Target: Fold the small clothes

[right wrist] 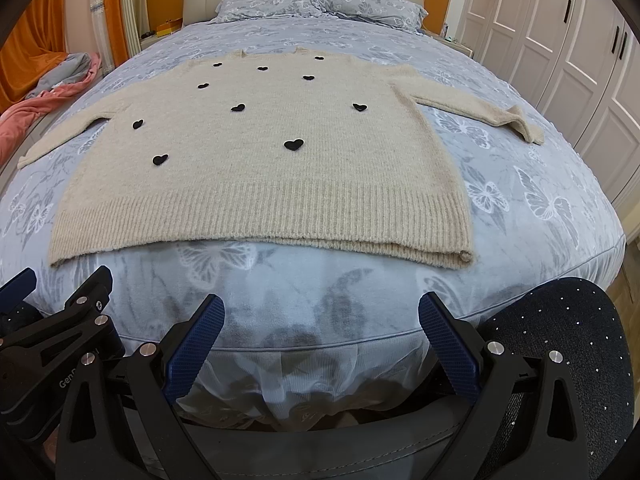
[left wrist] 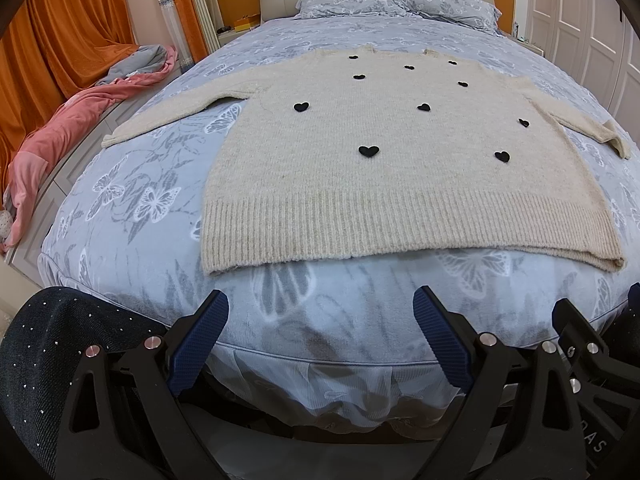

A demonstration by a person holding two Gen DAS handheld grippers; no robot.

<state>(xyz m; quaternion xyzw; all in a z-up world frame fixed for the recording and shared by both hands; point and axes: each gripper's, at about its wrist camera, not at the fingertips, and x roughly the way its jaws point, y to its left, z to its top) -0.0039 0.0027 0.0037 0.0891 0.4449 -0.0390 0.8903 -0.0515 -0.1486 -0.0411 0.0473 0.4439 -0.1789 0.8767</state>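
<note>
Left gripper [left wrist: 320, 316]: fingers spread wide, empty, hovering off foot of bed [left wrist: 132, 224], short of hem. One cream sweater [left wrist: 360, 168] flat on bed, front up, neckline away, both sleeves out sideways; left sleeve [left wrist: 176, 114] straight, right sleeve [right wrist: 480, 110] bent at cuff. Ten black hearts [left wrist: 368, 151] counted on front. Two pillows [right wrist: 320, 4] at headboard. Right gripper [right wrist: 320, 318]: fingers wide apart, empty, likewise short of hem. Judgement: fold not yet begun; best pinch each sleeve near cuff, lay across chest, keep edges square.
</note>
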